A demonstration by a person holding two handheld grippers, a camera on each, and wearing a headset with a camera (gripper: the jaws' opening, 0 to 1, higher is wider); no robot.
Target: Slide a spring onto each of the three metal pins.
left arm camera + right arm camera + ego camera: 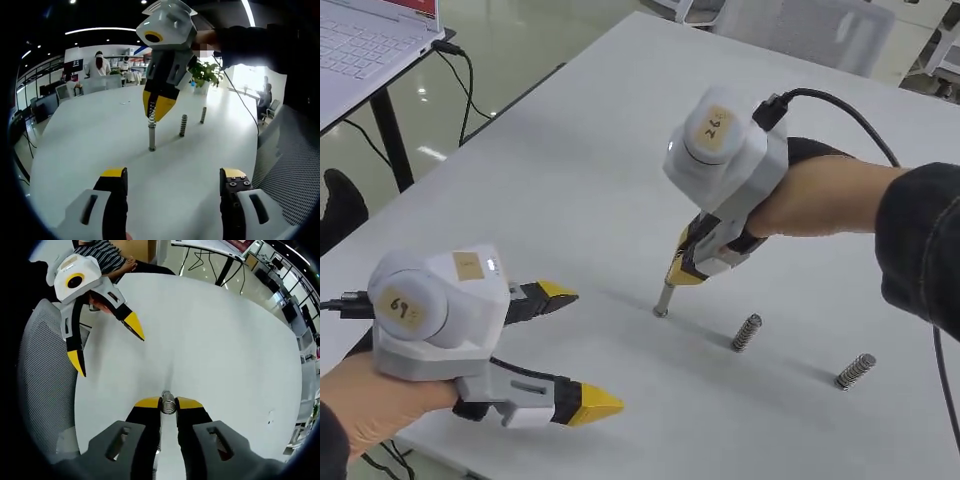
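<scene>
Counter (570,190), plain white, bearing a row of three upright pins: bare pin (663,300), middle pin (747,332), end pin (856,370). Left tongs (590,350) spread wide, gripping nothing, held low and well apart from the row, probably to leave the approach free. Right tongs (678,272) aimed steeply down over the bare pin, pinching a spring (152,114) from both sides so that its bore lines up with the shaft. Middle and end pins each already sleeved by a spring. Gripped spring's lower end at the bare pin's tip, seemingly ready to slide down; last of three.
</scene>
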